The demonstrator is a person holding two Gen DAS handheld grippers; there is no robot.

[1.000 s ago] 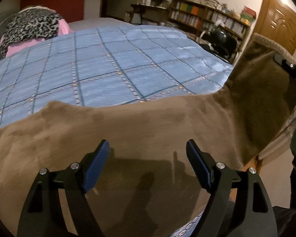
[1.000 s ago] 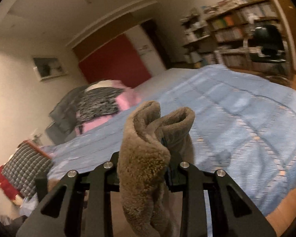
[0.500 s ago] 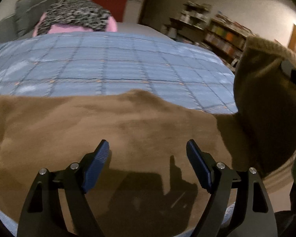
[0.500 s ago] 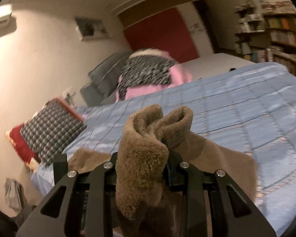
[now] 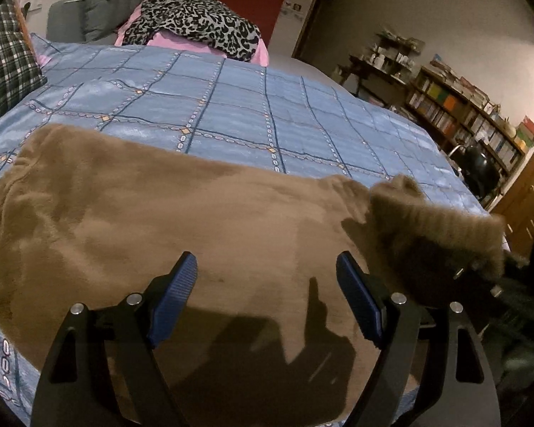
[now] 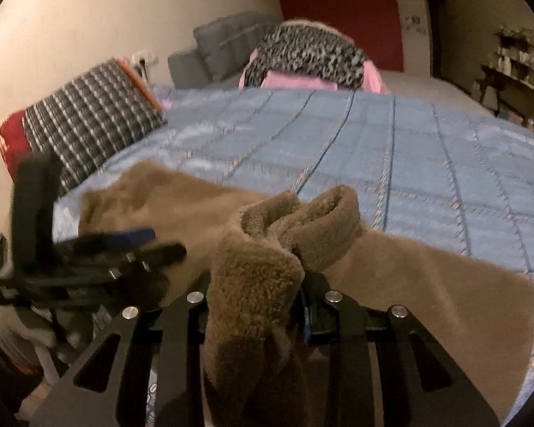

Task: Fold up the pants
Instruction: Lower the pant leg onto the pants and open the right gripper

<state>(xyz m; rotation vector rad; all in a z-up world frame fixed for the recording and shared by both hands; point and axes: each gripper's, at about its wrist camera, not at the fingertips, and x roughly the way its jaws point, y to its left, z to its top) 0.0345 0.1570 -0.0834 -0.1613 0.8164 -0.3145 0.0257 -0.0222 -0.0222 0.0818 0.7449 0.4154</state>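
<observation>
The left gripper [image 5: 267,299] hovers with jaws spread wide, holding nothing. The right gripper [image 6: 300,295] is clamped on the pants' bunched cuff [image 6: 263,270]

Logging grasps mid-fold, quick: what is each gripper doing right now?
Left gripper: open, hovering over the brown pants, gripping nothing.
Right gripper: closed on a bunched end of the brown pants.

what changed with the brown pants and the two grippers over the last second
The right gripper, shut on a bunched end of the brown pants, carried that end down from high at the side to just above the blue bedspread, close to the left gripper. The left gripper stayed open over the flat fabric, gripping nothing. The rest of the pants kept lying spread out.
</observation>
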